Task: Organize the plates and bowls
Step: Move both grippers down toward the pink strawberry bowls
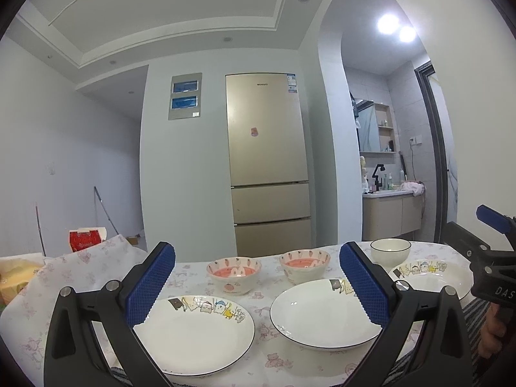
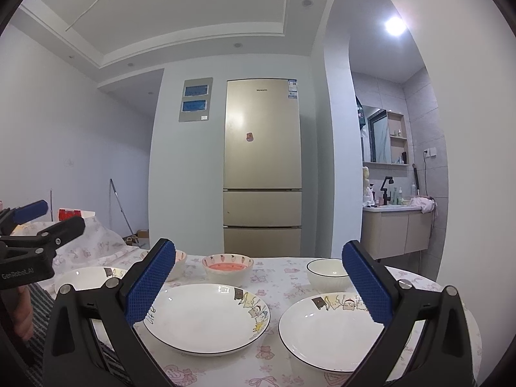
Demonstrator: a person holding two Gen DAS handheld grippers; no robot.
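Both claws hang spread wide and empty over the near edge of the table (image 1: 193, 274): the left claw (image 1: 258, 285) faces the left plate (image 1: 193, 332) and middle plate (image 1: 325, 312), the right claw (image 2: 259, 287) the middle and right plate (image 2: 332, 329). Left to right, three white black-rimmed plates with cartoon figures lie apart in a near row; behind stand two pink strawberry bowls (image 1: 233, 272) and a plain white bowl (image 1: 390, 251), far right. Stacking likely starts with the middle plate, between both claws

A home: fridge (image 1: 269, 161), washbasin alcove (image 1: 391, 193), dining table (image 1: 267, 293).
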